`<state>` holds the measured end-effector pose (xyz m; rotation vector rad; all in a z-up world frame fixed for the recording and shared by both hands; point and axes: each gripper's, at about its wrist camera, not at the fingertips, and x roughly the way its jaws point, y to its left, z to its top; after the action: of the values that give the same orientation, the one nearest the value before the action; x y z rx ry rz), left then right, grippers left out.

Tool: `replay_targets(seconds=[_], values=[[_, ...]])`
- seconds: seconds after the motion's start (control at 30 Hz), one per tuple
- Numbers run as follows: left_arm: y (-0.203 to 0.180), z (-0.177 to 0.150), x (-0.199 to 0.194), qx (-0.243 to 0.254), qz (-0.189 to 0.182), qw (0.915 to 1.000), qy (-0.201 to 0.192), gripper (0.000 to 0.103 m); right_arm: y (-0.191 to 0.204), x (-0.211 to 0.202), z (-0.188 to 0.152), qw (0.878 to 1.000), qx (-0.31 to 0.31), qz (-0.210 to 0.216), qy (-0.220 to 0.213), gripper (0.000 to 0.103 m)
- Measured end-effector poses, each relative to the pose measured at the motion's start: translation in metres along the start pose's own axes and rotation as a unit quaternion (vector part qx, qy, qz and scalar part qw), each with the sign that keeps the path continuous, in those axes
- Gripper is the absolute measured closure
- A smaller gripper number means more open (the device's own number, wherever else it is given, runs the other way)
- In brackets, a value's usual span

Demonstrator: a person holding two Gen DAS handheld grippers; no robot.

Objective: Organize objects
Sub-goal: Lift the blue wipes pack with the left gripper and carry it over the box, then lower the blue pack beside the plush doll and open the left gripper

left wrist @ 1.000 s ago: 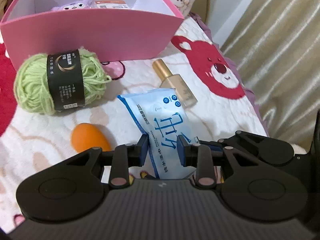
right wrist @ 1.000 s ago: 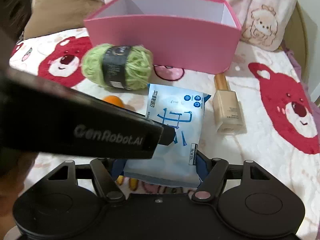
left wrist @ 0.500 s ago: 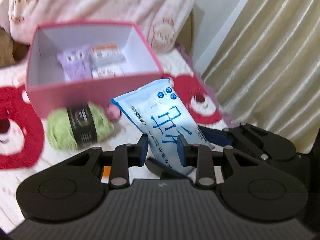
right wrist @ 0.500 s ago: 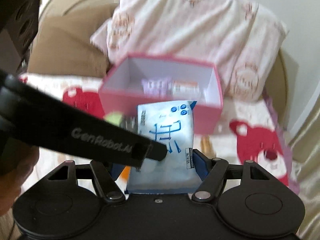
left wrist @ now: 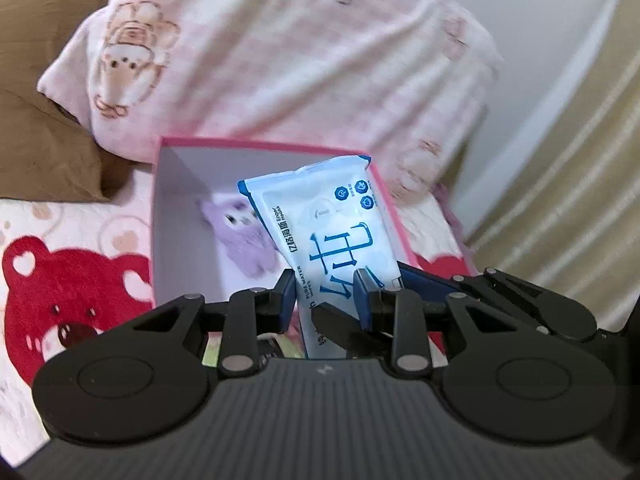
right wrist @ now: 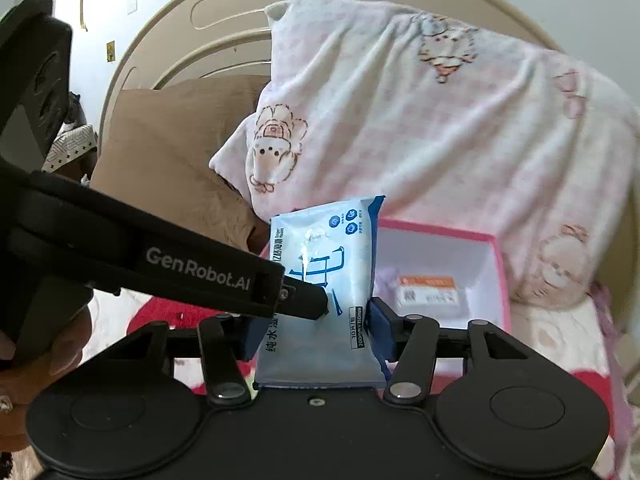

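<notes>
We clamp the blue-and-white plastic wipes pack (left wrist: 336,240) – left gripper (left wrist: 325,300) | right gripper (right wrist: 316,332) – above the open pink cardboard box (left wrist: 158,216).

We saw soft, even daylight in both views, with no hard shadows. Glare whitened the face of the wipes packet (left wrist: 340,236) in both. Motion blur smeared the pink pillow (left wrist: 280,60) and the pink box (left wrist: 158,216); the black gripper bodies stayed sharp. Fisheye bending curved the headboard (right wrist: 168,44), and the right view's corners fell dark.
</notes>
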<state>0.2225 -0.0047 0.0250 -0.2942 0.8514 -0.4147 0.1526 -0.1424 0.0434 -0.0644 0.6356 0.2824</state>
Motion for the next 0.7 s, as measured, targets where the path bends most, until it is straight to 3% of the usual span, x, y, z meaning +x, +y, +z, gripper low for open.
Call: replay_targets(seconds=[0.27, 0.47, 0.7], values=[[0.030, 0.034, 0.073, -0.010, 0.045, 0.9983, 0.035, 0.074, -0.025, 0.087, 0.017, 0.998, -0.036, 0.035, 0.044, 0.051], [0.041, 0.027, 0.115, -0.006, 0.074, 0.9954, 0.061, 0.074, -0.037, 0.129, 0.000, 0.996, 0.011, 0.045, 0.080, 0.053], [0.048, 0.016, 0.137, 0.012, 0.110, 0.9905, 0.081, 0.074, -0.049, 0.159, -0.022, 0.988, 0.090, 0.072, 0.102, 0.053]])
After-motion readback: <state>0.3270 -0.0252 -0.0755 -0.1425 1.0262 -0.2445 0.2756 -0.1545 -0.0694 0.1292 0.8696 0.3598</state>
